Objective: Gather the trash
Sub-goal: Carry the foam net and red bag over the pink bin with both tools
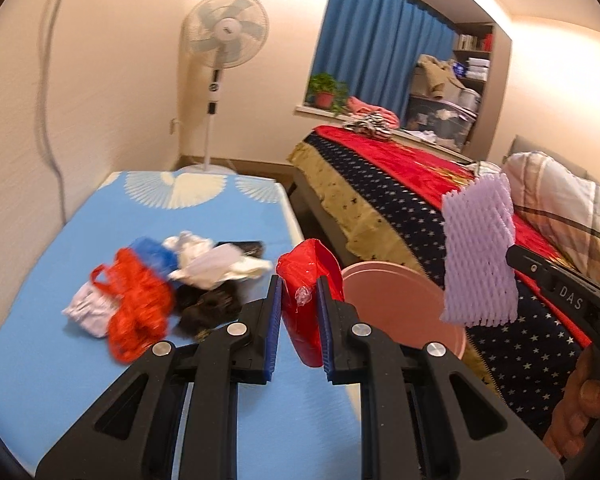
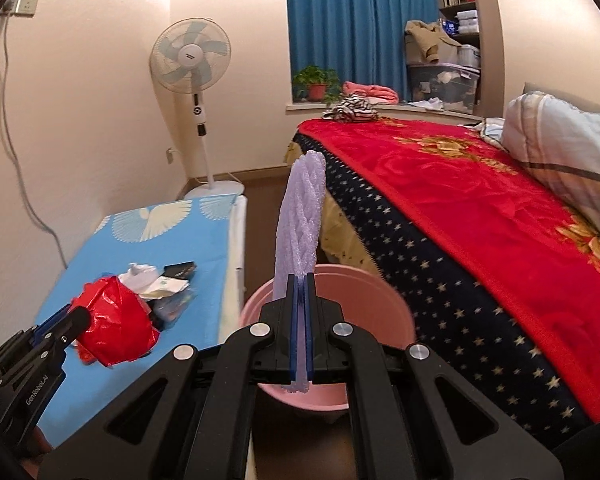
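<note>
My left gripper [image 1: 298,292] is shut on a crumpled red plastic bag [image 1: 306,280], held above the edge of the blue-topped table [image 1: 40,280]. From the right wrist view the same red plastic bag [image 2: 114,320] hangs at the left gripper's tip [image 2: 74,320]. My right gripper [image 2: 300,284] is shut on a lilac foam net sleeve [image 2: 302,216] that stands upright over the pink bucket [image 2: 380,292]. In the left wrist view the foam net sleeve [image 1: 480,252] hangs to the right of the pink bucket [image 1: 400,300]. A pile of trash [image 1: 160,284] lies on the table.
A bed with a red and starred blanket [image 2: 480,216] fills the right side, with a striped pillow [image 2: 568,152]. A white standing fan [image 2: 192,60] is by the far wall. Blue curtains, a potted plant [image 2: 316,84] and storage boxes sit at the window ledge.
</note>
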